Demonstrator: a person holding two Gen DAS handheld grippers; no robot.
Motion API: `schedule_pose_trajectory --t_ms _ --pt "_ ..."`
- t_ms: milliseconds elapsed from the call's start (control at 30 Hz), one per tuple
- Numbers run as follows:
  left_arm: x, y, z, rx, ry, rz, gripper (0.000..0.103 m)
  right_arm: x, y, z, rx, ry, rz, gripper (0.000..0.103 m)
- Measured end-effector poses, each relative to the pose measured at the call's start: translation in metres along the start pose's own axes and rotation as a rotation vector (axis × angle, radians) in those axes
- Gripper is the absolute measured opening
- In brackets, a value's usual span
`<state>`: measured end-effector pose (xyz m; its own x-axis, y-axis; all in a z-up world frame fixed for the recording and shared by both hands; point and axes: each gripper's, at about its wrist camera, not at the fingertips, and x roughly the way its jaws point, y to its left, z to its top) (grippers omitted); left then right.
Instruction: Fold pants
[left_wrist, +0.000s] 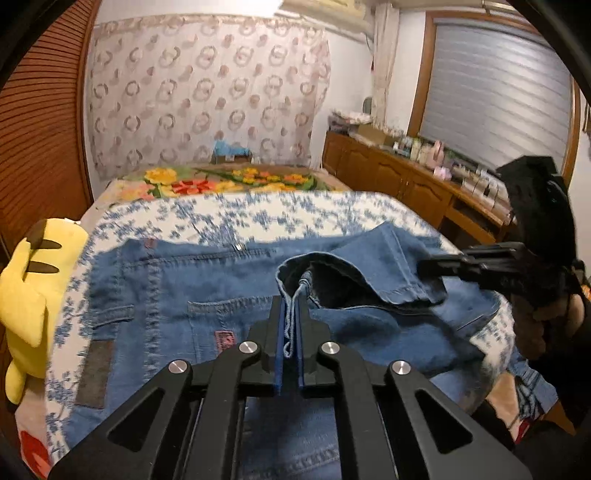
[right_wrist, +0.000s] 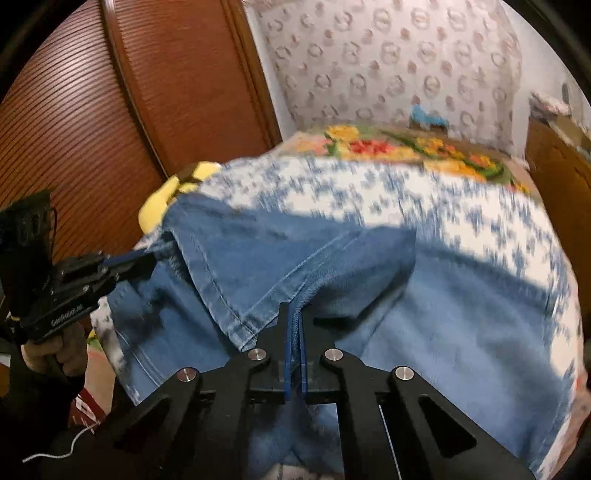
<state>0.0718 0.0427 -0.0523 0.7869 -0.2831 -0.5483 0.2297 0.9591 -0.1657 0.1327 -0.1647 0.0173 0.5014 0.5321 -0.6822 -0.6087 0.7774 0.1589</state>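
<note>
Blue denim pants (left_wrist: 207, 291) lie on a bed with a blue-and-white floral cover (left_wrist: 258, 218); the waist and back pockets are toward the left. My left gripper (left_wrist: 290, 306) is shut on one corner of the leg hem (left_wrist: 354, 266), held above the seat of the pants. My right gripper (right_wrist: 294, 314) is shut on the other corner of the hem (right_wrist: 258, 295). It shows in the left wrist view (left_wrist: 424, 264) at the right. The left gripper shows in the right wrist view (right_wrist: 149, 264) at the left. The leg is doubled back over the pants (right_wrist: 461, 332).
A yellow plush toy (left_wrist: 29, 291) lies at the bed's left edge, also in the right wrist view (right_wrist: 173, 192). A floral blanket (left_wrist: 229, 179) covers the far end. A wooden louvered door (left_wrist: 37, 129) stands left. A wooden cabinet (left_wrist: 399, 173) with clutter runs along the right wall.
</note>
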Motion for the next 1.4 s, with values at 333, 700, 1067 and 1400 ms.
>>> schedule_pose_trajectory --t_ms 333,700,1067,1400 --pt "-0.068 0.038 -0.004 -0.058 -0.090 0.055 0.006 -0.014 0.052 0.071 -0.140 -0.122 0.085 0.002" --pt "-0.093 0.086 -0.027 -0.126 -0.086 0.145 0.006 0.051 0.097 0.106 -0.232 -0.083 0.147 0.001" --pt "-0.082 0.107 -0.054 -0.163 -0.020 0.179 0.006 0.106 0.121 0.131 -0.255 -0.021 0.111 0.001" --pt "-0.067 0.117 -0.068 -0.215 0.049 0.189 0.034 0.142 0.125 0.139 -0.258 0.073 0.110 0.026"
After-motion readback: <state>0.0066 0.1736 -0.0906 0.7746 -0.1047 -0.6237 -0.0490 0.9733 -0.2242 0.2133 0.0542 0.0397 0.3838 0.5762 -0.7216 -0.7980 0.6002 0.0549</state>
